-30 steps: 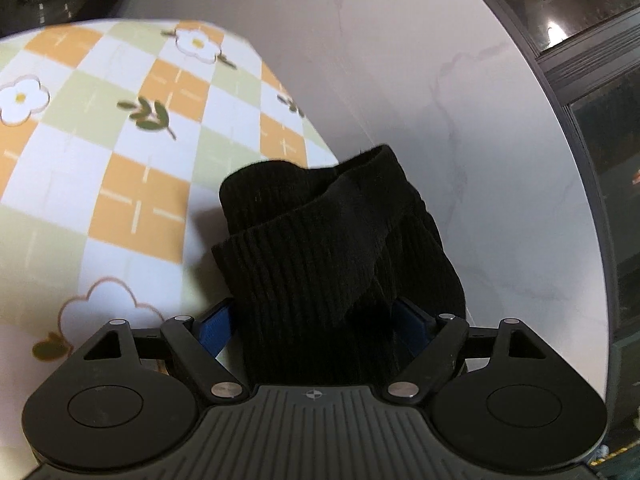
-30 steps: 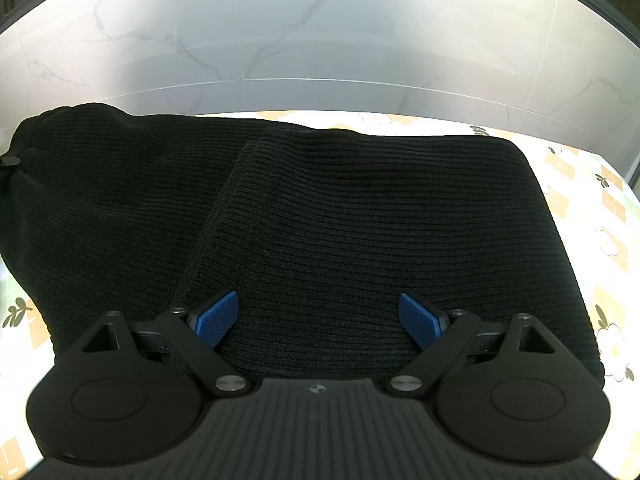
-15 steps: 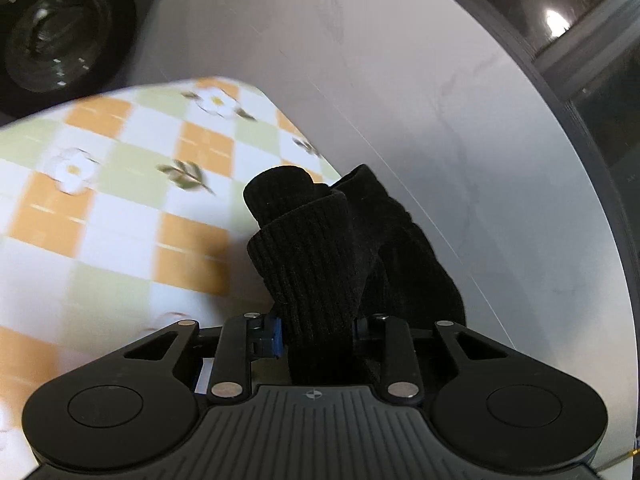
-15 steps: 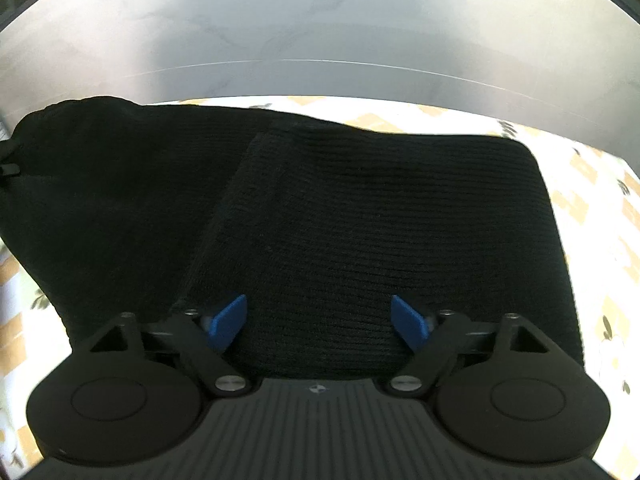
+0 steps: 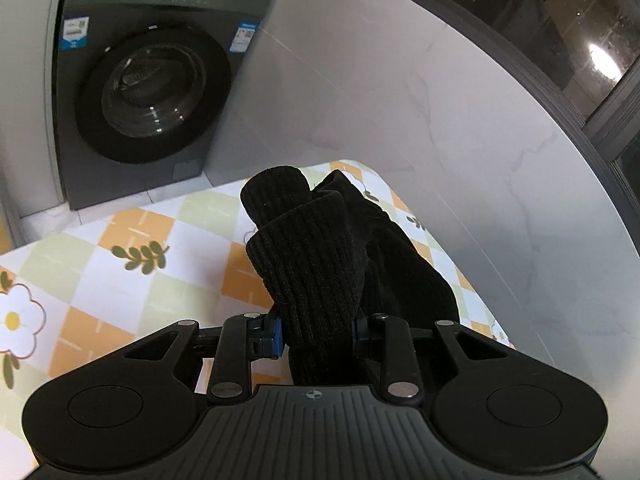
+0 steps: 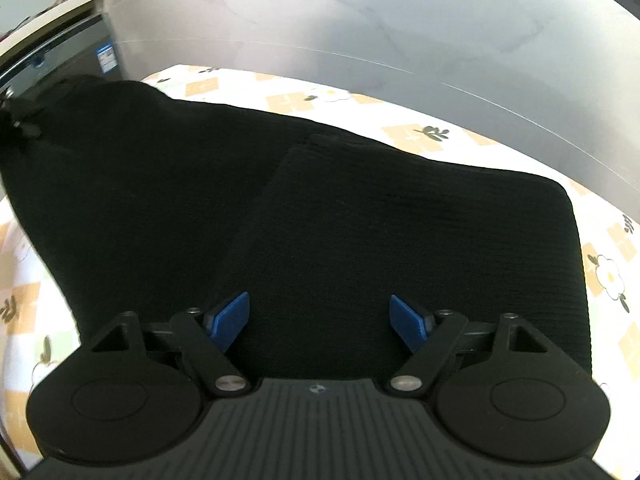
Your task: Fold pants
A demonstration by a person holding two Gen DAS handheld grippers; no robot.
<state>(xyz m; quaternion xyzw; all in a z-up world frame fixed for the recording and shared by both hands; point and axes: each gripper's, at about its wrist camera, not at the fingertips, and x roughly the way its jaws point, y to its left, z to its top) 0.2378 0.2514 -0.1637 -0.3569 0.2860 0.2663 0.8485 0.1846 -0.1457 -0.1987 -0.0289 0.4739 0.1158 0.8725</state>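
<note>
Pants (image 6: 360,208), black and ribbed, lie on our checked flower surface (image 5: 120,272). Far left stands a grey washing machine (image 5: 148,80). Our left gripper (image 5: 316,338) has its jaws squeezed tight on a bunched end of them. To the right, our right gripper (image 6: 320,322) hangs over the flat folded part, jaws wide apart, gripping nothing.

Left tongs (image 5: 316,338), right tongs (image 6: 320,322): black ribbed housing, round side discs, silver screws, blue pads.
</note>
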